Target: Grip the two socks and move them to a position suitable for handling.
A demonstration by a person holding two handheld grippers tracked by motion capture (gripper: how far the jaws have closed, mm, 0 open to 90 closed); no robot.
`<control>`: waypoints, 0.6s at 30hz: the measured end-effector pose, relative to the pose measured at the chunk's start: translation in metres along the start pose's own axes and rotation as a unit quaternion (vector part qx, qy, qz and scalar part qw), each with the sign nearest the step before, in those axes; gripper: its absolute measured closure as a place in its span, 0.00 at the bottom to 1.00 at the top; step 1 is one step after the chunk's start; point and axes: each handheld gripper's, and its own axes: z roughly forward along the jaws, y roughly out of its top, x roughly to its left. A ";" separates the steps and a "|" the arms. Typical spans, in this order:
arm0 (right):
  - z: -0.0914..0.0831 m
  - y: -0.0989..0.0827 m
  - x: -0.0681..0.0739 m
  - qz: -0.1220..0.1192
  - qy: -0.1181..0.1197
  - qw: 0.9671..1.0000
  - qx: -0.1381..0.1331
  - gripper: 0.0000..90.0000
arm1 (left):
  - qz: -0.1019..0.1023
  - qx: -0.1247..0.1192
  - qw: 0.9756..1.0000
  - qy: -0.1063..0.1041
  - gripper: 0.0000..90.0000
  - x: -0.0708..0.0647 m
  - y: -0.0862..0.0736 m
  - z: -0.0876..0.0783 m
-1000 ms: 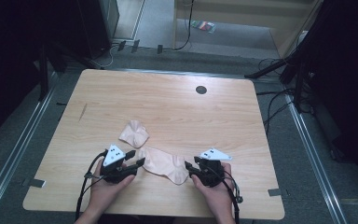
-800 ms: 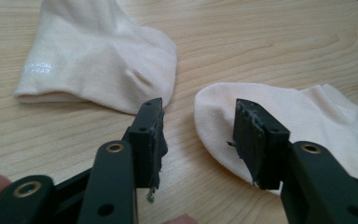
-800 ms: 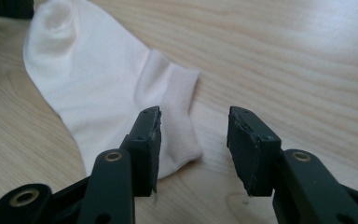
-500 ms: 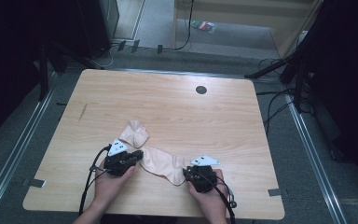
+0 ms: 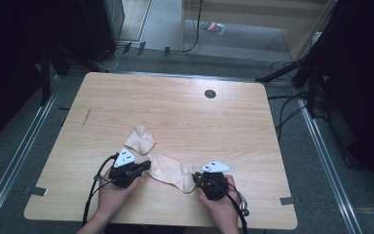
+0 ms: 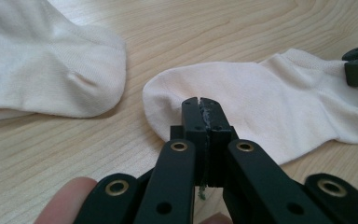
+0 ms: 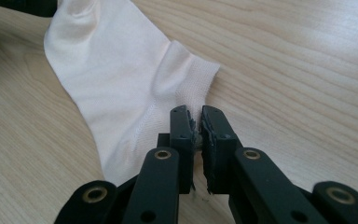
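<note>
A pale sock (image 5: 170, 170) lies flat on the wooden table (image 5: 185, 117) between my two grippers. My left gripper (image 5: 146, 165) is at its toe end. In the left gripper view the jaws stand shut, their tips (image 6: 200, 101) over the edge of the sock (image 6: 270, 102). My right gripper (image 5: 195, 176) is at the cuff end. In the right gripper view the jaws (image 7: 196, 112) stand pressed together at the cuff of the sock (image 7: 116, 79), with a sliver of fabric between them. A second sock (image 5: 140, 139) lies crumpled just behind my left gripper.
A black round grommet (image 5: 210, 93) sits near the far edge of the table. A short dark mark (image 5: 86, 117) is on the left part. The front edge runs just below both hands. Cables and metal floor rails surround the table.
Both grippers were open beside the sock. They have moved in onto its two ends and closed. The sock now lies a little more stretched between them.
</note>
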 end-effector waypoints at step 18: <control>-0.001 0.001 0.000 -0.005 -0.002 1.000 -0.007 0.94 | -0.051 -0.006 0.998 0.027 0.51 0.003 0.004 0.008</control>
